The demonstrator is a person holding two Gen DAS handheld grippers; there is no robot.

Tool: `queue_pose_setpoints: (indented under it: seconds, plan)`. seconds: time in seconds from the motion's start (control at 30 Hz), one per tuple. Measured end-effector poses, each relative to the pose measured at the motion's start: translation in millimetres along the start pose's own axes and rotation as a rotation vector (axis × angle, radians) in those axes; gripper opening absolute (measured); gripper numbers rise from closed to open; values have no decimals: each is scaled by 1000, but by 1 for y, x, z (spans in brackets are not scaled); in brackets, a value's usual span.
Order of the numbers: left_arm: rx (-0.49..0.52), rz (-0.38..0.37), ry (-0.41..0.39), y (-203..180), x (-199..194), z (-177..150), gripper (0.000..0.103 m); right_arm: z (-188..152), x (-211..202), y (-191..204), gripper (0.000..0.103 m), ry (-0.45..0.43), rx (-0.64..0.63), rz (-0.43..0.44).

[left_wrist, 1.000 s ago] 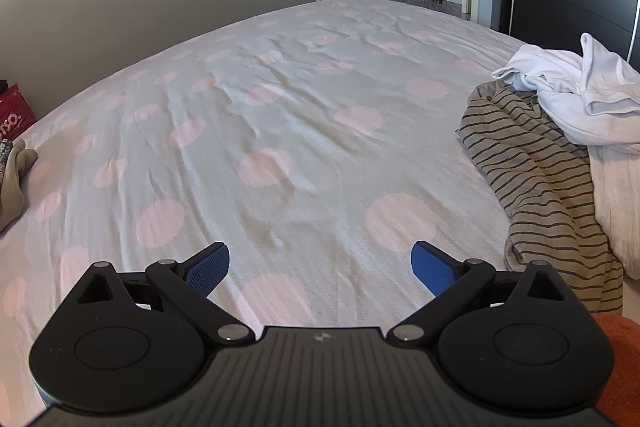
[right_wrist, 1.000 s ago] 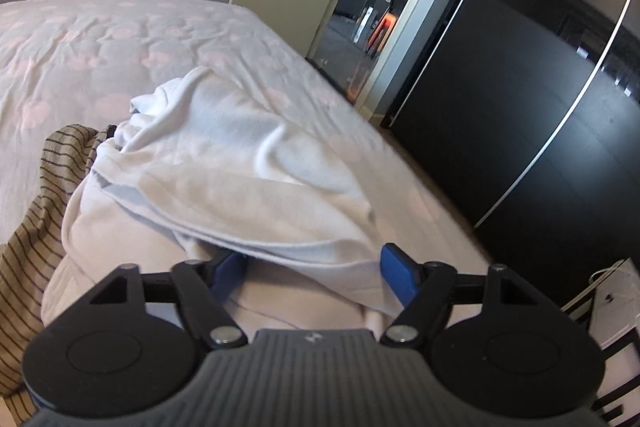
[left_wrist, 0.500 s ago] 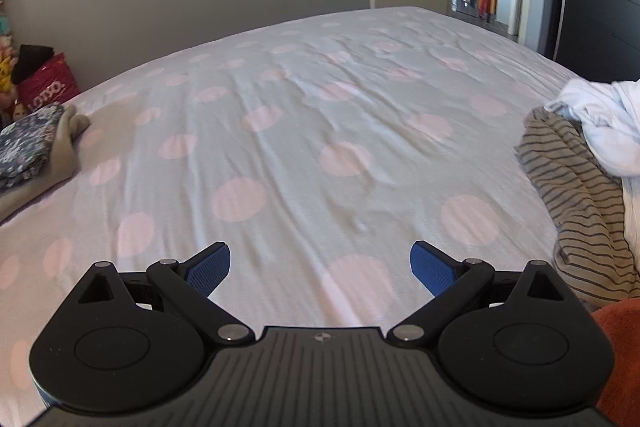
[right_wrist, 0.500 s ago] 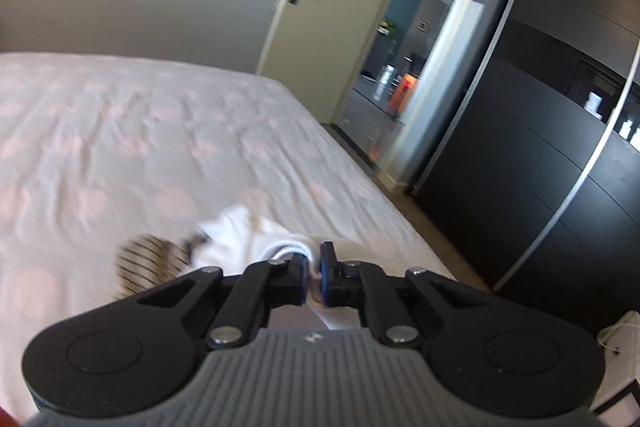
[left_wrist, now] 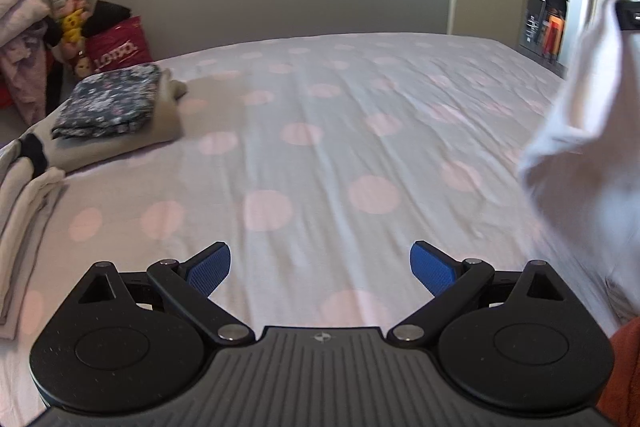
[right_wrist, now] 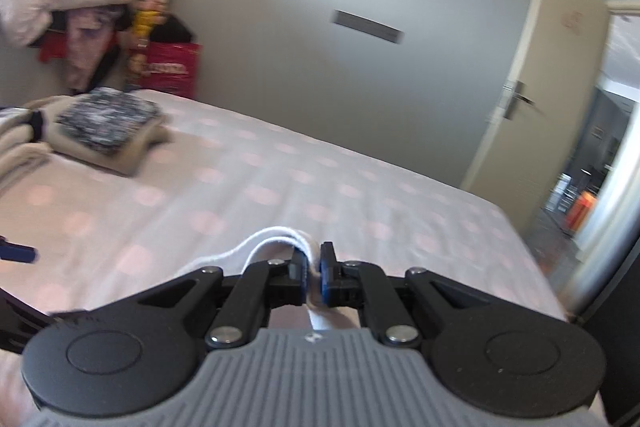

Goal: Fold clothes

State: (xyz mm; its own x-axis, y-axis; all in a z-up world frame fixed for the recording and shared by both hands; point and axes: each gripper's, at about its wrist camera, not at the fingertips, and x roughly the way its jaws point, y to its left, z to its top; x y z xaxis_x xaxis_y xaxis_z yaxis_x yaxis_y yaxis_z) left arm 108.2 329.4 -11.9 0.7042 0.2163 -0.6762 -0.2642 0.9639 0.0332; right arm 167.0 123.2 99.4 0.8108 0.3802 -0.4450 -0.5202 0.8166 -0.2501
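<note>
R gripper [right_wrist: 314, 273] pinches white garment [left_wrist: 580, 107] edge

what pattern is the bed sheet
Pale lilac-grey with pink polka dots on the bed sheet, clearest in the left wrist view.

Two claws: the left claw [left_wrist: 320, 269] and the right claw [right_wrist: 314, 273]. One white garment [left_wrist: 580, 131] hangs in the air. One bed [left_wrist: 320, 155]. On it, one floral folded piece [left_wrist: 110, 99] atop one beige folded piece [left_wrist: 160, 131]. One red bag [left_wrist: 118, 47] by the wall.
</note>
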Motion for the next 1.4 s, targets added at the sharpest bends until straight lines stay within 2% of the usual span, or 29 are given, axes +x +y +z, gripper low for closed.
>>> queue_pose_setpoints:
  seconds: [0.23,0.4,0.43,0.47,0.5,0.57,0.8,1.07,1.4]
  plan:
    - [-94,43,15,53,-1,-1,98,4,58,87,8,113,-4,162]
    - [-94,43,30,61,3,-5,98,-19,87,107,15,225,27,192]
    - [-93,39,33,60,4,-5,98,-25,92,110,18,248,34,196]
    - [-92,34,36,59,6,-6,98,-30,94,109,29,266,42,199]
    - [-91,29,39,57,7,-6,98,-35,91,105,48,271,51,199]
    - [-87,20,44,53,11,-6,98,-41,85,95,65,269,72,195]
    - [-64,-21,44,29,21,-1,98,-64,64,53,72,293,107,131]
    - [20,-89,82,-6,41,-3,98,-107,53,-16,72,360,180,5]
    - [123,-153,194,-53,86,-13,98,-166,61,-87,74,465,311,-91]
